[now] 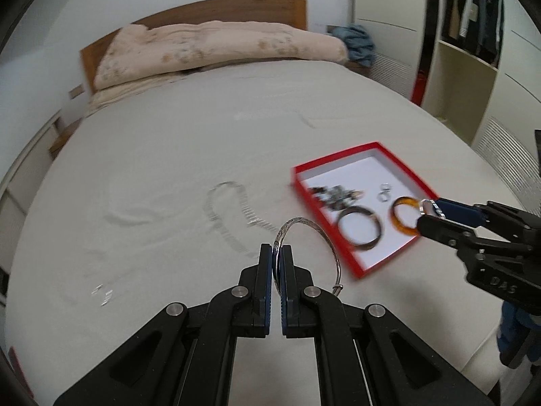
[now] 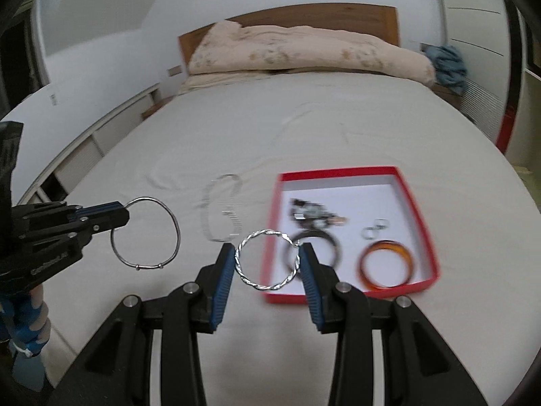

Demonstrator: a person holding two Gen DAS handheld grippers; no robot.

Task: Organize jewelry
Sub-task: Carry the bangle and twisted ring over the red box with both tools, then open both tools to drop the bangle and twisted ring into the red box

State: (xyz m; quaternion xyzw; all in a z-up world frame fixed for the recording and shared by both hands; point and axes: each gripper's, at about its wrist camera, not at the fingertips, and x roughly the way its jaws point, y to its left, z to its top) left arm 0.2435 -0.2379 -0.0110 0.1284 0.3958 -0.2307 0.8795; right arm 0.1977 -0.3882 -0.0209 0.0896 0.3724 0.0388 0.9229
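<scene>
**A:** What are the two tongs holding?

**B:** The left gripper has its jaws pressed together on the rim of a thin silver bangle, which hangs clear above the pale bed sheet; the right gripper stands partly open, its blue pads clamped on either side of a twisted silver bangle (that hoop spans the whole gap between them).

**A:** And where is the rest of the jewelry?

**B:** A red box with a white floor lies on the sheet, right of centre; inside it, at the near end, a dark bangle lies left of an amber bangle; farther in sit a dark clump of blurred pieces and two small silver rings. Left of the box, a silver chain lies looped on the sheet.

**A:** Anything beyond?

**B:** A peach quilt is heaped against the wooden headboard at the far end.
</scene>
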